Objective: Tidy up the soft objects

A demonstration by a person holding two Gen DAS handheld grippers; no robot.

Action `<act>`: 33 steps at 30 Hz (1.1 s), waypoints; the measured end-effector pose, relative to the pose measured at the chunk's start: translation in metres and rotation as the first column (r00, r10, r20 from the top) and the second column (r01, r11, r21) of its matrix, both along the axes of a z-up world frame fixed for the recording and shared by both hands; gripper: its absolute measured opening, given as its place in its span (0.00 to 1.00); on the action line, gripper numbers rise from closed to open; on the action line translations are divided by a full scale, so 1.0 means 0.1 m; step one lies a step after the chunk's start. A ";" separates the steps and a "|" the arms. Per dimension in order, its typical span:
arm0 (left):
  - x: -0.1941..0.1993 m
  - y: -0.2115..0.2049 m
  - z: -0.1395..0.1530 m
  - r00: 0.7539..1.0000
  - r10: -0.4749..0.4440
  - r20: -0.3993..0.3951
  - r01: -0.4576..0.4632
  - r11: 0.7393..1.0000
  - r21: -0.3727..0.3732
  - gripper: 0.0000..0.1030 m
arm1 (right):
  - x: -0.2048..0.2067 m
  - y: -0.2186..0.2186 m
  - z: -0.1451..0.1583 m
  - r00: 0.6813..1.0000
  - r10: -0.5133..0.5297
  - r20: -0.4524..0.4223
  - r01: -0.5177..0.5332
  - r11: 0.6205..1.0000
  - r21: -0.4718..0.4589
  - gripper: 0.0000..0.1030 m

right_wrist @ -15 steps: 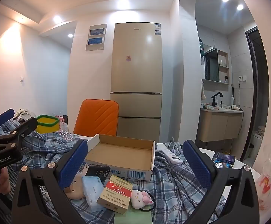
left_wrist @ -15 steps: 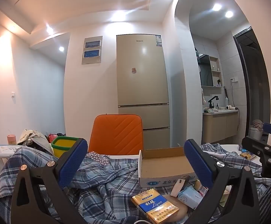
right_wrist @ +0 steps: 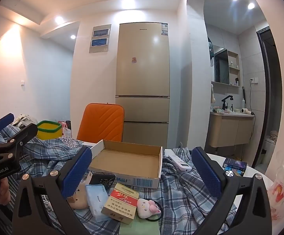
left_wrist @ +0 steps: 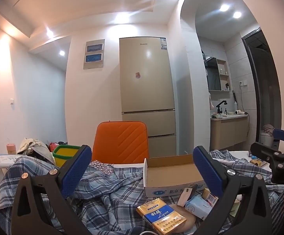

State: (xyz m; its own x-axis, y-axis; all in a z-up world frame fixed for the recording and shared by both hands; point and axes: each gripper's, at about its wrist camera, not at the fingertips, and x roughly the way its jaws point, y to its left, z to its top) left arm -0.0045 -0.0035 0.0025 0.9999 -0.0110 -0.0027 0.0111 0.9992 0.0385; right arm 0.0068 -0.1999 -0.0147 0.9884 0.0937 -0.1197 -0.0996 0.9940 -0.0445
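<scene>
A rumpled plaid cloth (right_wrist: 183, 188) is covering the bench, and an open cardboard box (right_wrist: 128, 160) is sitting empty on it, its long side running across both views. Just in front of the box, small items are lying bunched: a red cigarette pack (right_wrist: 120, 203), a blue tissue packet (right_wrist: 96, 198), and the soft pieces, a beige plush (right_wrist: 78, 199) and a pink-eared plush (right_wrist: 146, 207). The right tongs (right_wrist: 141, 174) are hanging wide open and empty directly above this cluster, seemingly nearest the pink-eared plush, below and slightly right of centre. The left tongs (left_wrist: 142, 174) are also gaping empty, with the clutter lying towards their right.
</scene>
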 end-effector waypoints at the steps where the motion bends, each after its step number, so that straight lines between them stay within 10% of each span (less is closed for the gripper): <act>1: 0.01 0.01 0.00 1.000 0.001 -0.002 -0.001 1.000 -0.003 1.00 | 0.01 -0.01 0.00 1.000 0.003 -0.004 -0.003 1.000 0.006 1.00; 33: 0.03 0.07 -0.02 1.000 -0.021 -0.008 0.021 0.999 -0.031 1.00 | 0.08 -0.48 0.04 0.996 -0.064 0.054 0.050 0.971 0.236 1.00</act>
State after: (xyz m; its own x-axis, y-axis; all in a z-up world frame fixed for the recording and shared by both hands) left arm -0.0011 0.0034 0.0008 0.9994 -0.0322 -0.0108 0.0322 0.9995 0.0072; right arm 0.0148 -0.2479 -0.0110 0.9976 0.0551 -0.0411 -0.0466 0.9815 0.1856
